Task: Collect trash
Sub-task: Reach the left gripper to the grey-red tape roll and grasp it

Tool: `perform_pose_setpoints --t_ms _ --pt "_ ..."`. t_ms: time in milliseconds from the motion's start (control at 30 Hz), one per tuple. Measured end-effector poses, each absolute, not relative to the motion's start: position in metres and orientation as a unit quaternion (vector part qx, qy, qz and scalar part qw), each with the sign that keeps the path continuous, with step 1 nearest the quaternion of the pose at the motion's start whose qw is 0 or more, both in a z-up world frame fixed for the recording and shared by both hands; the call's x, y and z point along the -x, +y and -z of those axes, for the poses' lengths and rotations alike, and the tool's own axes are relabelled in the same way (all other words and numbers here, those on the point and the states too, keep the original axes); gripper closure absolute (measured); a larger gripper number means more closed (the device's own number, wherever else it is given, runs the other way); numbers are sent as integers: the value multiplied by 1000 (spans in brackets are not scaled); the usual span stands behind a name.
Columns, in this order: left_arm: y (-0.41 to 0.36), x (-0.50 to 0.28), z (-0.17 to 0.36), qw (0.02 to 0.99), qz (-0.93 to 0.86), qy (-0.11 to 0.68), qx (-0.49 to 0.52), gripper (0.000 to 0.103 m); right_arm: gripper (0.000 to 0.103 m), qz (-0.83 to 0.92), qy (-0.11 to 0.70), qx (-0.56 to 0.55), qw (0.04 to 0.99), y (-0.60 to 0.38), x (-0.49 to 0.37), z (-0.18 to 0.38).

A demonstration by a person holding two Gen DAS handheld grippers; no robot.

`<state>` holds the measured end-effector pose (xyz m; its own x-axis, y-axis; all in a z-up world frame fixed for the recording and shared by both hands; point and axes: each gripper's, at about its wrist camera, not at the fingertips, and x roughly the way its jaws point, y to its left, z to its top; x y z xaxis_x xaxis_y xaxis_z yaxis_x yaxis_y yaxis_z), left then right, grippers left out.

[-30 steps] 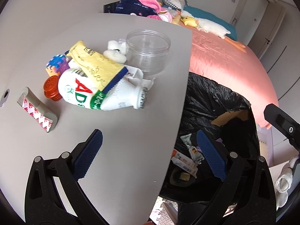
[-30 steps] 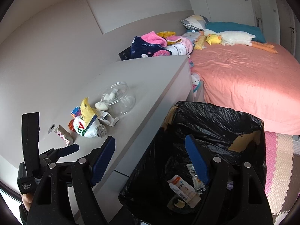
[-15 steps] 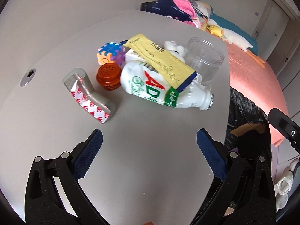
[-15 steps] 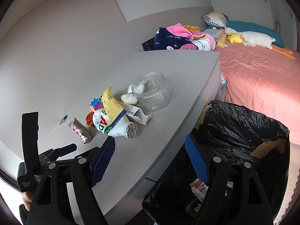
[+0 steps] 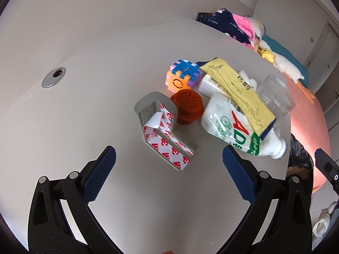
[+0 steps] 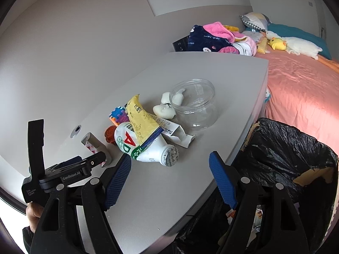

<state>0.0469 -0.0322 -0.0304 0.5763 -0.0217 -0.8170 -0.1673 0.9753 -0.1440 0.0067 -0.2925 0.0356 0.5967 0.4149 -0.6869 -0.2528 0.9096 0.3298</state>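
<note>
On the grey desk (image 5: 106,110), both tools (left tool (image 5: 168,174), right tool (image 6: 170,178)) hang spread, nothing between them.

Both wrist cameras look steeply down at the grey table (image 5: 74,127), sharing the trash pile (image 6: 146,135); the left sits nearer.

left tool (image 5: 167,164) and right tool (image 6: 169,176) agape, empty, angled downward.

On the desk (image 6: 169,190), the wrapper (image 6: 144,122) lies across the bottle (image 6: 146,146), jar (image 6: 195,103) behind, bin bag (image 6: 296,158) at frame right
</note>
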Motion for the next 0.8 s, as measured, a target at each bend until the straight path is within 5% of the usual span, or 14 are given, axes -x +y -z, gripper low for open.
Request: perform_pose_setpoints --t_ms 267,667,800 --pt "-21 -66 38 880 -57 460 99 7 27 -191 416 -80 886 -275 -22 -35" --pt "-8 -75 43 883 -34 456 100 33 32 -197 423 -27 884 -233 -46 -34" --pt "-8 -73 39 886 -21 451 106 51 37 -198 428 -9 882 -218 -56 -30"
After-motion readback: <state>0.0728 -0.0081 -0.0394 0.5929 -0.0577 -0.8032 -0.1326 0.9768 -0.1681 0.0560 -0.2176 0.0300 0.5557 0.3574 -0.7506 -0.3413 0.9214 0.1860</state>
